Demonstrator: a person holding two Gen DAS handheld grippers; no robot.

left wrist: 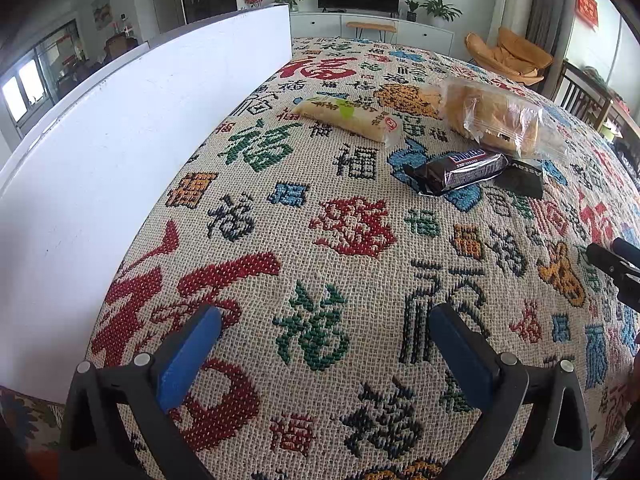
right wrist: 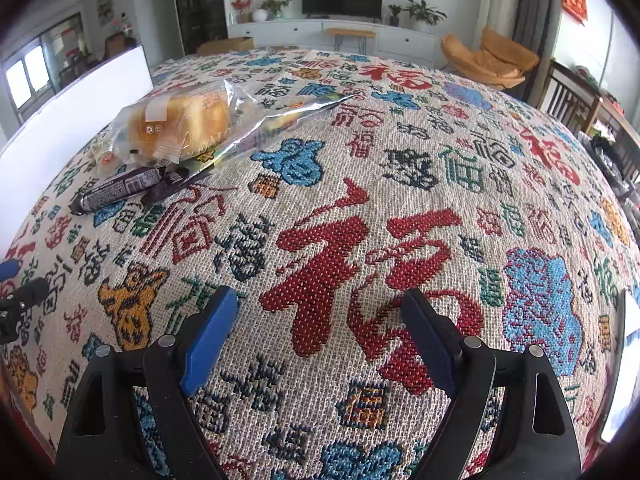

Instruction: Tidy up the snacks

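- Left wrist view: the left gripper [left wrist: 324, 344] hangs over the woven tablecloth [left wrist: 360, 272] with its blue-padded jaws spread apart and nothing between them.
- Ahead of it, the snacks lie in a loose cluster on the cloth. A Snickers bar [left wrist: 460, 171] lies nearest, its long axis running crosswise, the right end slightly farther away.
- Just behind the bar, touching it, sits a clear bag of bread [left wrist: 496, 120]. To the left, apart from both, a pale rice cracker packet [left wrist: 348, 117] lies with its long axis slanting from far left to near right.
- A white box [left wrist: 132, 152] stands along the left edge of the cloth.
- Right wrist view: the right gripper [right wrist: 320, 332] also has its jaws wide apart, holding nothing, above a large red character.
- The Snickers bar [right wrist: 118, 189] lies far left, slanting up to the right, with the bag of bread [right wrist: 180, 124] behind it and a foil wrapper [right wrist: 280, 118] stretching rightward.
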